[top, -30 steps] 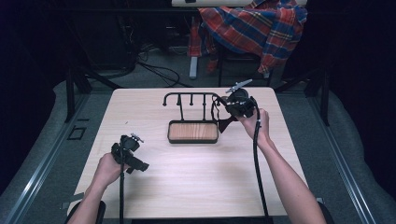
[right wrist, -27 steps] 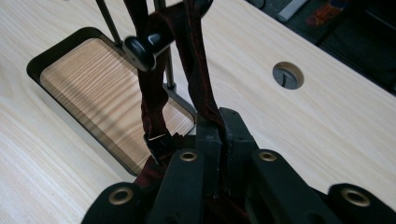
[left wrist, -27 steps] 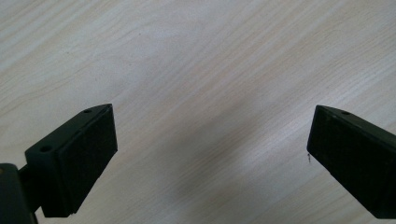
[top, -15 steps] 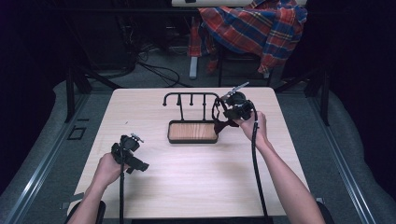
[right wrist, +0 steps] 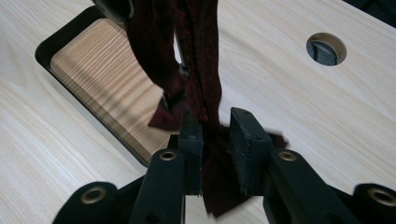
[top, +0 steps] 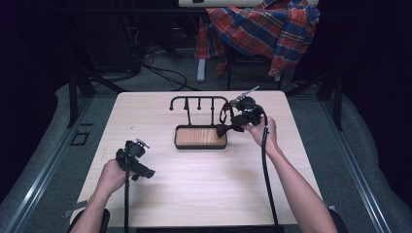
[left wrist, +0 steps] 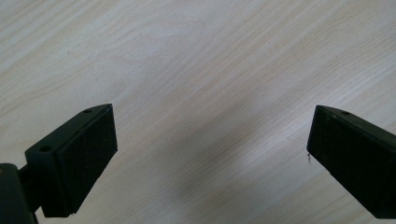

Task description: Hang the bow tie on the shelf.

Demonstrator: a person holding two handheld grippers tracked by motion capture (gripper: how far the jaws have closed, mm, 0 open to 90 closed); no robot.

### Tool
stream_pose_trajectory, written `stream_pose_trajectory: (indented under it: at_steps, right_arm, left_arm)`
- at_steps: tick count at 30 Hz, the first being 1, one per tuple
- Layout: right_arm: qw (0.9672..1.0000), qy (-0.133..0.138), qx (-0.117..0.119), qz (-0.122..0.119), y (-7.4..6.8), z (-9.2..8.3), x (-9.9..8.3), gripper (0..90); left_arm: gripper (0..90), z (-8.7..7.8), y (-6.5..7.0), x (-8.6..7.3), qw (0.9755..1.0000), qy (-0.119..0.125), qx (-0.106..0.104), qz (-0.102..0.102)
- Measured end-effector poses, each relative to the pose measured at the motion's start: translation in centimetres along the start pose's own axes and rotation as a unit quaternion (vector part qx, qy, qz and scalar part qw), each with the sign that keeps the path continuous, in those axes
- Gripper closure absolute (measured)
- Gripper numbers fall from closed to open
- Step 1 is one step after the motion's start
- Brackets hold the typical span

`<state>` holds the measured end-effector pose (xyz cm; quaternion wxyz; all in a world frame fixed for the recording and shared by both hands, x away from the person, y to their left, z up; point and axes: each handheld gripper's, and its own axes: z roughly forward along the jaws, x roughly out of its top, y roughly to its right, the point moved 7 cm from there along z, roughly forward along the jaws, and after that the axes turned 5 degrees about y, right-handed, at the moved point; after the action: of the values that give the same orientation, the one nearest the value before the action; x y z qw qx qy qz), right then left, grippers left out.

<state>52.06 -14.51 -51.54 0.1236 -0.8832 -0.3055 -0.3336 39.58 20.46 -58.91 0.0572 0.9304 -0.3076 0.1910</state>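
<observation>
A dark red bow tie (top: 224, 129) hangs by its strap from the right end of a black hook rack (top: 192, 101). The rack rises from a wooden tray (top: 200, 145). My right gripper (top: 234, 127) is at the tray's right end, level with the bow. In the right gripper view the bow tie (right wrist: 201, 70) runs down between the jaws of this gripper (right wrist: 217, 128). The jaws have just been opening and now stand slightly apart, with a gap beside the cloth. My left gripper (top: 144, 171) hovers over bare table at the front left, and its jaws (left wrist: 210, 140) are wide open with nothing between them.
The light wooden table (top: 204, 189) has a round cable hole (right wrist: 326, 48) near the rack. A plaid cloth (top: 262, 29) is draped over a chair behind the table. Dark floor and cables surround the table.
The right gripper has shifted slightly toward the tray with the bow tie at its jaws. The left hand and gripper have stayed put.
</observation>
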Motion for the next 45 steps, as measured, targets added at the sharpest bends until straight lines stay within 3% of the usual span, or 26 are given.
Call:
stream_pose_trajectory:
  at_steps: [3, 8, 18, 20, 28, 30, 35, 45]
  right_arm:
    - [1.0, 0.007, 0.003, 0.004, -0.1, 0.1, 0.1, 73.4]
    - [1.0, -0.002, 0.008, -0.005, -0.2, 0.0, 0.0, 69.7]
    - [0.9998, 0.002, 0.013, -0.017, -0.7, -0.4, 0.2, 56.8]
    - [0.9996, -0.001, 0.016, -0.024, -0.8, -0.6, 0.2, 49.5]
    - [0.9991, 0.001, 0.018, -0.037, -1.3, -1.2, 0.4, 33.9]
    - [0.999, -0.009, 0.016, -0.04, -1.4, -1.5, 0.2, 24.8]
    - [0.9987, -0.015, 0.025, -0.043, -1.7, -2.2, 0.0, 16.4]
    - [0.9982, -0.011, 0.031, -0.05, -2.2, -4.0, -0.3, 9.0]
  left_arm:
    - [1.6, 0.0, 0.0, 0.0, 1.0, 0.0, 0.0, 0.0]
    - [1.6, 0.0, 0.0, 0.0, 1.0, 0.001, -0.001, 0.0]
    - [1.6, -0.1, 0.0, 0.0, 1.0, 0.001, -0.002, 0.0]
    - [1.6, -0.1, 0.0, 0.0, 1.0, 0.0, -0.002, 0.0]
    - [1.7, -0.1, 0.0, 0.0, 1.0, 0.002, -0.002, 0.001]
    - [1.7, -0.1, 0.0, 0.0, 1.0, 0.002, -0.002, 0.0]
    - [1.6, -0.1, 0.0, 0.0, 1.0, 0.003, -0.002, 0.001]
    - [1.7, -0.1, 0.0, 0.0, 1.0, 0.001, -0.002, 0.001]
